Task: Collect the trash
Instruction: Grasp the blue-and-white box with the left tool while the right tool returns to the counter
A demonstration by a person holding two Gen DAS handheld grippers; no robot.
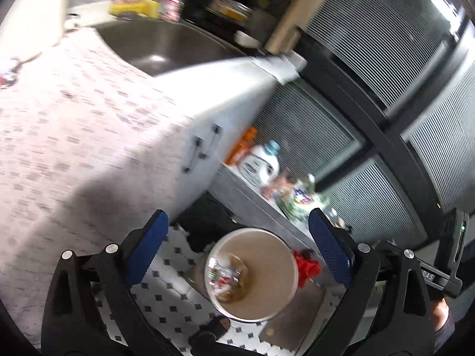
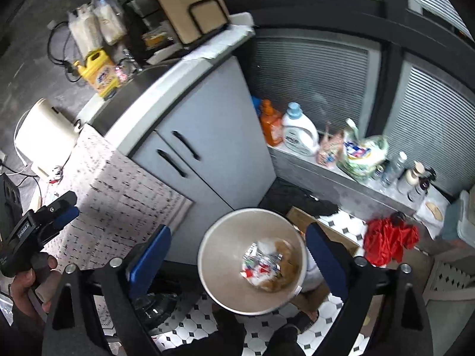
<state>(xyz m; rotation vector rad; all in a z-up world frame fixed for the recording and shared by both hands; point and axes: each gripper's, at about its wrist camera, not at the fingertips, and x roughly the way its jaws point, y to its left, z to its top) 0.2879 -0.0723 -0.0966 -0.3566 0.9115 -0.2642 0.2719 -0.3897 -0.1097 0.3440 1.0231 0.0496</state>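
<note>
A round beige bin [image 1: 267,267] stands on the tiled floor beside the white cabinet. Crumpled wrappers and other trash [image 1: 225,276] lie at its bottom. My left gripper [image 1: 237,216] hangs above the bin's far rim, jaws wide open with nothing between the blue pads [image 1: 148,249]. In the right wrist view the same bin [image 2: 225,252] and its trash [image 2: 267,264] sit straight below my right gripper [image 2: 239,230], which is also open and holds nothing. The left gripper [image 2: 59,210], in a person's hand, shows at the left edge over the patterned mat.
A white cabinet [image 2: 207,148] with a counter, a patterned mat [image 2: 118,195], a sink [image 1: 160,44] and a kettle [image 2: 44,136] lies to the left. Behind the bin, a grey ledge [image 2: 311,175] carries detergent bottles [image 2: 299,130]. A red cloth [image 2: 389,240] and cardboard [image 2: 302,216] lie on the floor.
</note>
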